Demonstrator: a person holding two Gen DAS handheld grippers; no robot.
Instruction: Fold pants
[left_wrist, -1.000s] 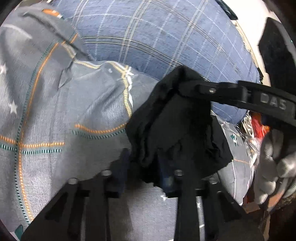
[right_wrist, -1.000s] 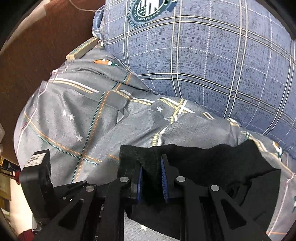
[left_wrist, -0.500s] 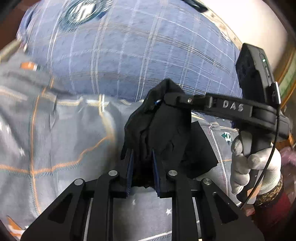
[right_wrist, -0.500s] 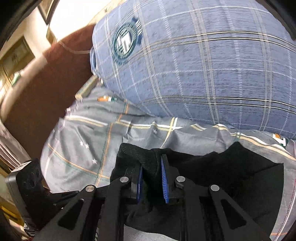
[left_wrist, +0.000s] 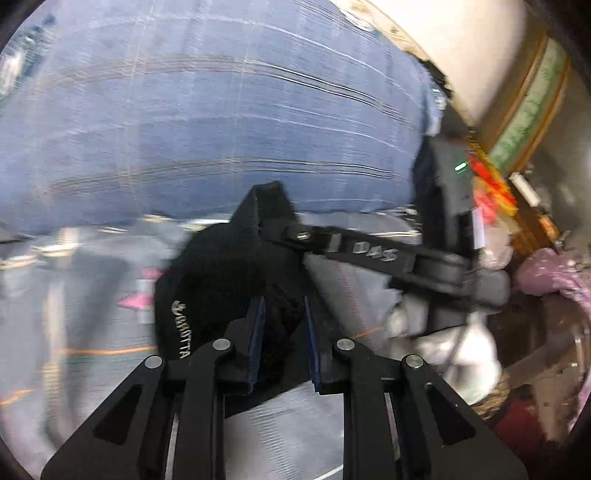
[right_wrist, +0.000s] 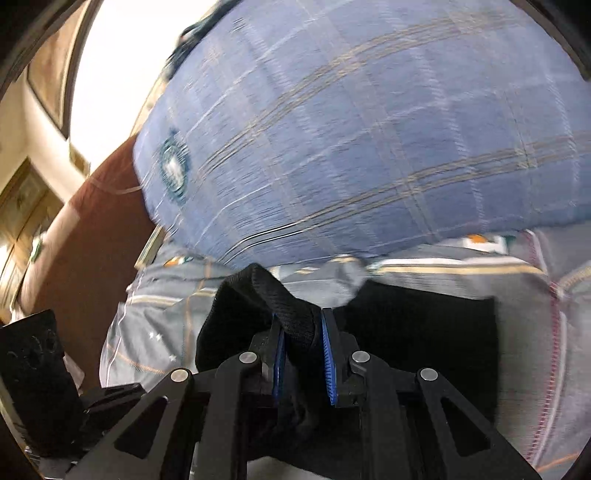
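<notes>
The black pants (left_wrist: 218, 280) hang bunched over the grey patterned bedsheet (left_wrist: 85, 295), with pale lettering on one fold. My left gripper (left_wrist: 282, 317) is shut on a thick wad of their fabric. The right gripper (left_wrist: 266, 225) reaches in from the right of the left wrist view and pinches a raised band of the same cloth, held by a gloved hand (left_wrist: 436, 332). In the right wrist view the right gripper (right_wrist: 301, 325) is shut on that black band (right_wrist: 273, 291), and the rest of the pants (right_wrist: 417, 332) spread flat to the right on the sheet (right_wrist: 535, 332).
A big blue plaid pillow (right_wrist: 369, 140) fills the space behind the pants; it also shows as the pillow (left_wrist: 207, 122) in the left wrist view. A brown headboard (right_wrist: 88, 240) stands at left. Pink cloth (left_wrist: 554, 273) and clutter lie at the right.
Both grippers have swung sideways and lifted with the pants still pinched; the views now look more at the pillow and the wall. The fabric between them has bunched closer together.
</notes>
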